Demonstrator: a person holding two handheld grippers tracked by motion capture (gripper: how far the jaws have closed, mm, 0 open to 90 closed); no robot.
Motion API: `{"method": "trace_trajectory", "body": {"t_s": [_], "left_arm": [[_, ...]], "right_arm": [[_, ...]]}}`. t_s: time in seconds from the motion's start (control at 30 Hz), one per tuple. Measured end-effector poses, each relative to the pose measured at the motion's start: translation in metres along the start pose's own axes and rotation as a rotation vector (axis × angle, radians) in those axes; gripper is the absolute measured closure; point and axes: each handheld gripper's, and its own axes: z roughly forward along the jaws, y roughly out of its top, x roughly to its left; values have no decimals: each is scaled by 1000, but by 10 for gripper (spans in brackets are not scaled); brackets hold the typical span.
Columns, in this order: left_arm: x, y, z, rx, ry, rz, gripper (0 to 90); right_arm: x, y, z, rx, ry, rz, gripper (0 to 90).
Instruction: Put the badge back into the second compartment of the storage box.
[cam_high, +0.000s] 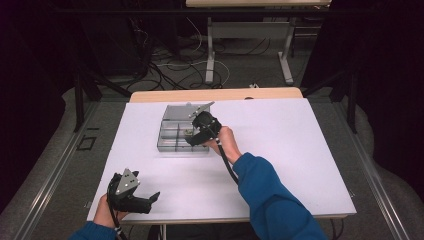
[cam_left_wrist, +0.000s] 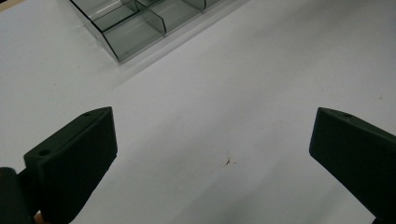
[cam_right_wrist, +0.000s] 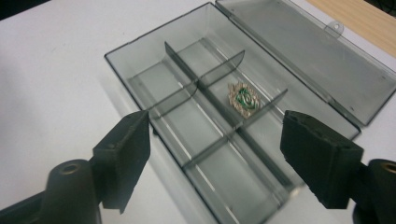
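1. My right gripper (cam_high: 191, 141) hangs over the box (cam_right_wrist: 140, 70) with its jaws apart and nothing between them. I take it that the brooch (cam_right_wrist: 243, 99) is now placed, so there is no reason to pinch anything.

2. The brooch, gold with a green centre, lies flat on the floor of a middle compartment in the row next to the lid (cam_right_wrist: 303, 42). Dividers stand on either side of it, which should keep it from sliding into its neighbours.

3. The lid is swung fully back and rests on the table (cam_high: 280, 150) behind the box. That leaves every compartment reachable from above, which is why I come at the box steeply.

4. My left gripper (cam_high: 150, 199) sits near the table's front edge, well apart from the box, jaws wide and empty. I keep it there so it stays out of my right arm's way.

5. In the left gripper view a corner of the box shows at the top, with bare table under the jaws.

6. Judging by this, shutting the lid looks like the next job.
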Motion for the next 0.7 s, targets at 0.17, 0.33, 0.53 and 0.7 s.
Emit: {"method": "trace_trajectory", "body": {"t_s": [0.17,0.33,0.53,0.7], "left_arm": [[0,0,1,-2,2,5,10],[1,0,0,3,5,4,10],[1,0,0,5,6,4,10],[0,0,0,7,4,3,10]], "right_arm": [[-3,-17,-20,-7,20,3,188],[-8,-36,-36,-3,31,-14,160],[-14,-62,-59,-17,20,3,149],[-19,-85,-79,-50,1,17,130]]}}
